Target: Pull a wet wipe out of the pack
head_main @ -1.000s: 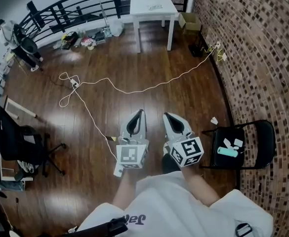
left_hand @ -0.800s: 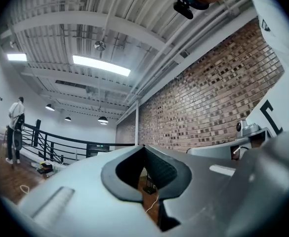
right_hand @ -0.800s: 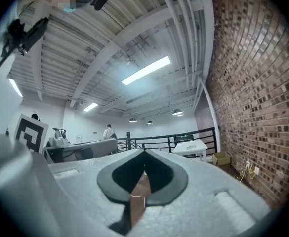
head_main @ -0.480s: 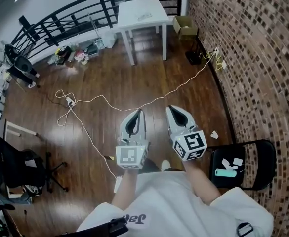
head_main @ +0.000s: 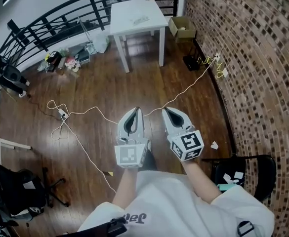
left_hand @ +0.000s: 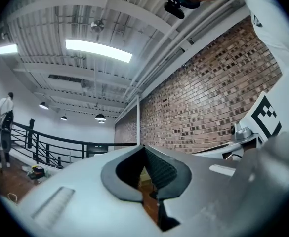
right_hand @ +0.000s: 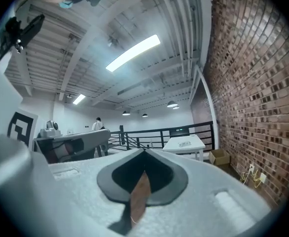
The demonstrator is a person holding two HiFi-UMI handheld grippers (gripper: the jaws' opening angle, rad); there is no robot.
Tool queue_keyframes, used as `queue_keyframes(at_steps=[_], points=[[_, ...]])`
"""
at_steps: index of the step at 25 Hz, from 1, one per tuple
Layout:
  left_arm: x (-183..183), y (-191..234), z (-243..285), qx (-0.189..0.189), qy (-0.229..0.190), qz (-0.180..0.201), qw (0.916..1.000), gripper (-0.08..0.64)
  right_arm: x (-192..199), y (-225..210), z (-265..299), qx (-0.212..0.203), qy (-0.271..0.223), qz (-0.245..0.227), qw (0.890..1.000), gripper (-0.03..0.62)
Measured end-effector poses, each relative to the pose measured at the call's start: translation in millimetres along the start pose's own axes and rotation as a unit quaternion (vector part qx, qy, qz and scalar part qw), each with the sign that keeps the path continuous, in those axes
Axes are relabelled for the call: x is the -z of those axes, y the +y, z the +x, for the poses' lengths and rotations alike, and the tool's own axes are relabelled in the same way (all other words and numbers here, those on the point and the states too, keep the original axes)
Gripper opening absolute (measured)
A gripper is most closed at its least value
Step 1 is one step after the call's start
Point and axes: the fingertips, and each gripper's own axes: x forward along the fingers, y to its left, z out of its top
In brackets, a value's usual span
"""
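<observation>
Far end of the wooden floor [head_main: 100,83], by the black railing [head_main: 60,11]: a white surface [head_main: 156,21] carries a small flat item [head_main: 140,19], too small to tell whether it is the wet wipe pack. The right gripper view shows the same item, no clearer.

Left tool [head_main: 136,110] and right tool [head_main: 165,109] are held side by side near the body, well apart from that surface. Both have jaws closed tip to tip with nothing between them.

Black chair [head_main: 263,169], near right, is partly cut off by the sleeve; a teal object [head_main: 227,186] and white scraps on its seat can't be identified.

A white cable [head_main: 85,113] crosses the floor between the tools and the surface. A cardboard box [head_main: 181,26] sits beside the brick wall [head_main: 253,58].
</observation>
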Motion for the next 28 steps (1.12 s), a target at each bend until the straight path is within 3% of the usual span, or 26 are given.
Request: queue_keyframes(at_steps=[7,10,13,16,22,28], points=[[-14,105,116,0.005,-0.024,-0.010,0.9996,0.015,-64,-28,151,0.003,-0.026,-0.040,0.999,-0.008],[-6,140,150,0.004,-0.021,-0.020,0.9996,0.015,-66,-32,198,-0.004,-0.017,-0.044,0.999,-0.008],[18,156,175,0.019,0.009,-0.044,0.9988,0.015,-55,-43,231,-0.009,0.002,-0.039,0.999,-0.008],[33,173,206,0.004,0.024,-0.039,0.9990,0.015,-52,-68,260,-0.005,0.006,-0.032,0.999,-0.008],[62,195,310,-0.023,0.025,-0.018,0.9993,0.015,-56,-156,335,-0.012,0.000,-0.019,1.000,-0.008],[47,191,455,-0.031,-0.007,0.014,0.9994,0.015,-102,-276,414,-0.018,-0.036,-0.020,0.999,-0.008]])
